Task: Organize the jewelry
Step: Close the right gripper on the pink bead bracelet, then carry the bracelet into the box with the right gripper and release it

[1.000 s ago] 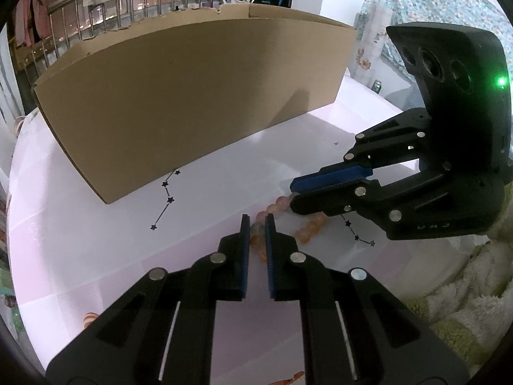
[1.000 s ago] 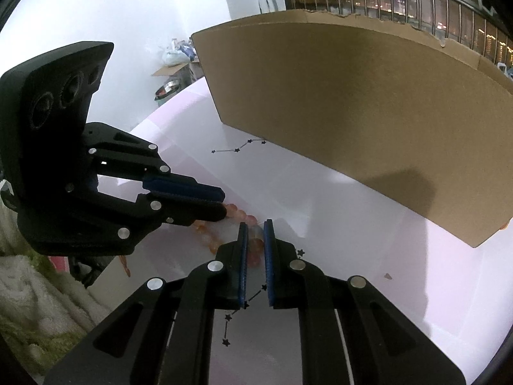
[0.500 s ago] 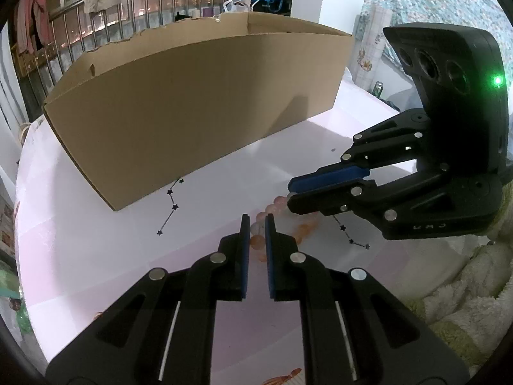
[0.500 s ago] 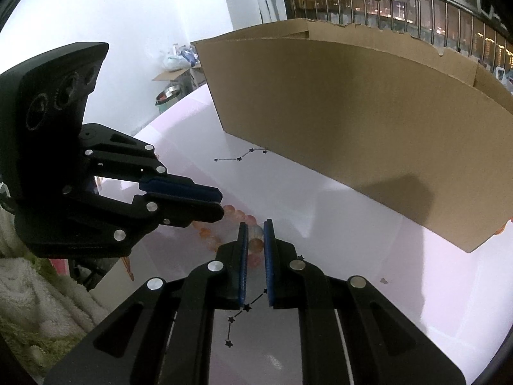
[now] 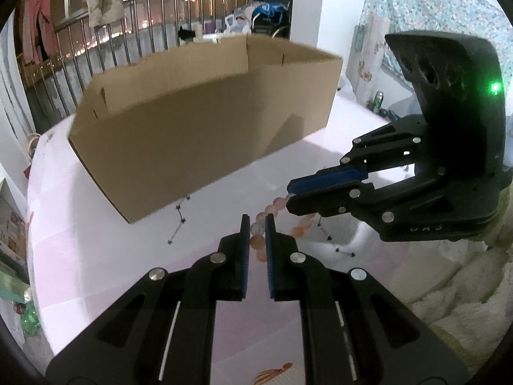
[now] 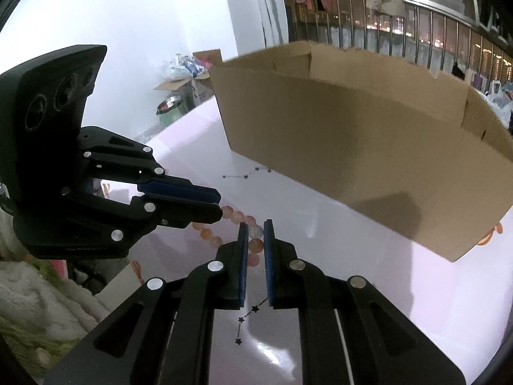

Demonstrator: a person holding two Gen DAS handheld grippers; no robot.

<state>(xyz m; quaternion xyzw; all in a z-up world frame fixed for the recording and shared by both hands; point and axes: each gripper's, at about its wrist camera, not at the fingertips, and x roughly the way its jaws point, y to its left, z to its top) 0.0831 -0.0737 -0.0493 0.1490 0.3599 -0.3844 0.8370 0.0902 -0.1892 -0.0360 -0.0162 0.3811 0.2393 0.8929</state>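
Left wrist view: both hand-held grippers, left [image 5: 255, 227] and right [image 5: 290, 194], clamped on bead bracelet [image 5: 272, 207], partly hidden.

- The bead bracelet [image 5: 271, 211] runs partly behind both claws' pads, so its full loop stays hidden.
- The cardboard box [image 6: 368, 147] looks smeared; its inside cannot be seen.
- The desk [image 5: 96, 256] is cut off by the picture's edge.

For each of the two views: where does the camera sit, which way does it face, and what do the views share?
Left wrist: sits on the left gripper, looks forward and down along its jaws at the bead bracelet and cardboard box; the right gripper enters from the right.
Right wrist: sits on the right gripper, facing down; the left gripper enters from the left.
Shared: bracelet, box, pink table, both grippers shut on the bracelet.
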